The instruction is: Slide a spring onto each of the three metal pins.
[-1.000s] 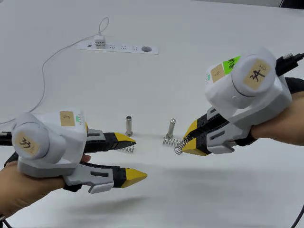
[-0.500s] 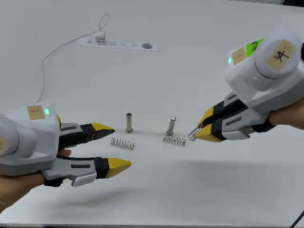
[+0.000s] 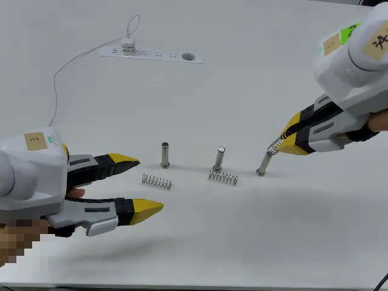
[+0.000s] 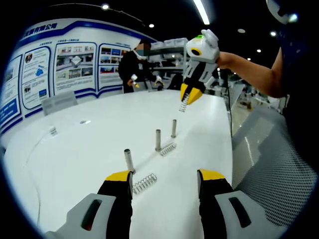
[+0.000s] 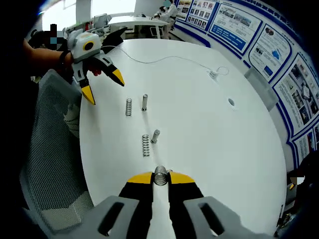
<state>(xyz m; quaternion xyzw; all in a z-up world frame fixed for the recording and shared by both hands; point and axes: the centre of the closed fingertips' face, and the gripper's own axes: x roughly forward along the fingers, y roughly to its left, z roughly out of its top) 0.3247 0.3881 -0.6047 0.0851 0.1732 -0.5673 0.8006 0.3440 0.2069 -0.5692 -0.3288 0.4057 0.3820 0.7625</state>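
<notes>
Just up and right of the leaning third pin (image 3: pixel 264 163), holding a spring (image 3: pixel 276 145) clamped in the right gripper (image 3: pixel 286 144), long axis slanting down-left, free end near the pin's top, far nearer than the released left gripper (image 3: pixel 150 183).

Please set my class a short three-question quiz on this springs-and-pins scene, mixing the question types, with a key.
1. How many loose springs lie on the table? A one; B two; C three.
2. True or false: the left gripper has its jaws shut on a pin.
3. Fill in: in the head view, the right gripper holds its spring by the top of the ______ pin.
Key: 1 B. 2 False, its jaws are open. 3 Rightmost.
</notes>
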